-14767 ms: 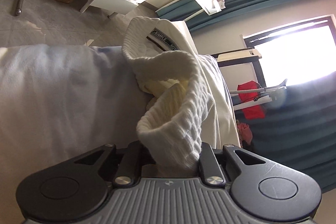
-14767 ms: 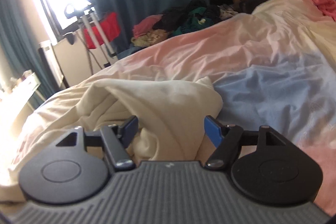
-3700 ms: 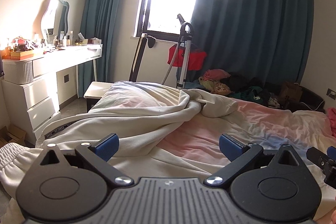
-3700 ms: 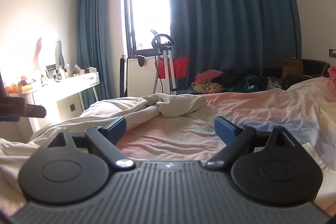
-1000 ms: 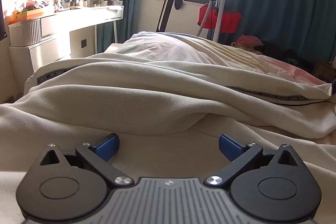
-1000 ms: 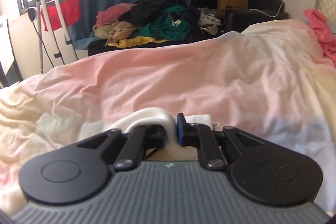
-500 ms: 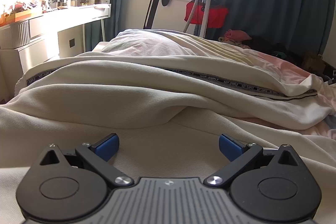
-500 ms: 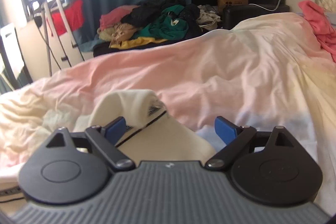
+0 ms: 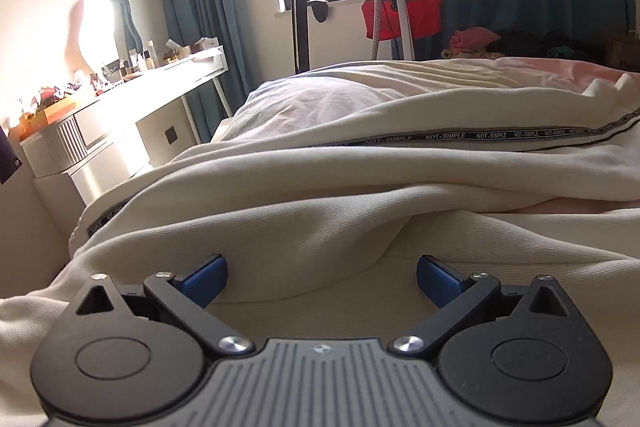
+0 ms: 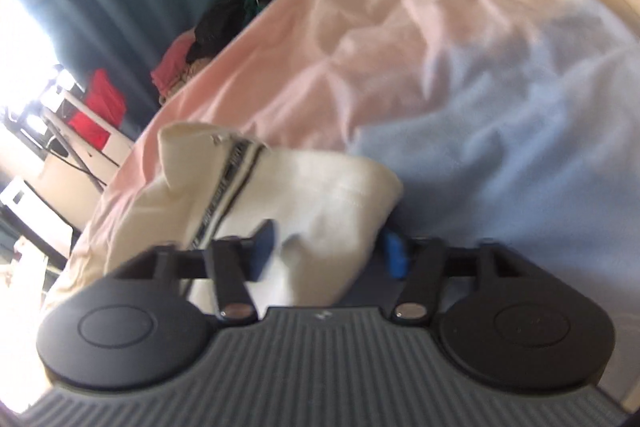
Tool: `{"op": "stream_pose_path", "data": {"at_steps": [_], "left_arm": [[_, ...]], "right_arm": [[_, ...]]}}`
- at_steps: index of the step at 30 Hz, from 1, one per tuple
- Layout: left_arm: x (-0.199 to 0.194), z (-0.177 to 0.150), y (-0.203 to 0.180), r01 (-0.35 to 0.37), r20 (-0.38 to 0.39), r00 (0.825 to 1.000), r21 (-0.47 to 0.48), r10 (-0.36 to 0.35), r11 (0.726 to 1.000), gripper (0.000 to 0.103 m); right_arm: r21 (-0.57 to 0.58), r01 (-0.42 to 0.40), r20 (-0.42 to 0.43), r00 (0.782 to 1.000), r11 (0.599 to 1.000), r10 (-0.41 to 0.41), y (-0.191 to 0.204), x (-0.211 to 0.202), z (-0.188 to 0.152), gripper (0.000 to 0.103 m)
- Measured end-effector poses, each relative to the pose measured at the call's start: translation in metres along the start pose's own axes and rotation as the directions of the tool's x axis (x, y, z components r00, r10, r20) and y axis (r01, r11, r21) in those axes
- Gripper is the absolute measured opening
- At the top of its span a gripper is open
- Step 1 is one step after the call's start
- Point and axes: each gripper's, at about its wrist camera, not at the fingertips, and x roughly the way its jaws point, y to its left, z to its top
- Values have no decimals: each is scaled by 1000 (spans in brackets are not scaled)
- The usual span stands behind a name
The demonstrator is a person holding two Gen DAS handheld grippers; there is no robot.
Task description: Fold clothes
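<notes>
— Garment (image 9: 400,187) first: where is it against each hand-held gripper?
— Cream, with a black lettered stripe (image 9: 472,136), spread on the bed (image 10: 440,39). The left hand-held gripper (image 9: 322,277) rests on it, blue pads wide apart, released. The right hand-held gripper (image 10: 326,251) is tilted, with a cuff end between its parted pads, not clenched.

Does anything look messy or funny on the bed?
Yes. The cream garment is not flat yet: it lies in big rumpled folds across the bed, and its lettered stripe bends along a crease. One end sticks up bunched between the right gripper's open fingers. Clothes are also heaped beyond the bed.
</notes>
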Motion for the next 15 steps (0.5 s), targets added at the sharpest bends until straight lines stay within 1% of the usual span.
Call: {"op": "stream_pose_path", "data": {"at_steps": [1,2,4,6,8,9,11,15], "left_arm": [[1,-1,-1,-1,2,1000,1,1,1000,102],[1,-3,-2,-1,4,1000,1,1,1000,102],[-5,-5,-1,14,19,1000,-3,-14,1000,102],[-11,-7,1,35,31,999,-14,-35,999,102],[-20,-6,4,76,31,997,-53,-74,996,102],[-25,-5,7,99,36,995,-70,-97,993,102],[-36,-4,10,114,53,993,-79,-110,990,102],[-62,1,19,135,81,989,-101,-127,986,102]], "right_arm": [[-41,28,17,999,999,-27,12,-3,5,7],[-72,33,53,998,997,-29,24,-12,12,7],[-124,8,139,990,992,10,49,-42,30,6],[-175,-13,220,974,985,52,68,-75,46,6],[-219,-25,296,951,975,91,74,-109,57,6],[-231,-21,321,942,973,97,71,-123,59,6],[-243,22,342,937,970,65,49,-138,54,6],[-166,117,281,957,979,-67,-30,-135,20,6]]}}
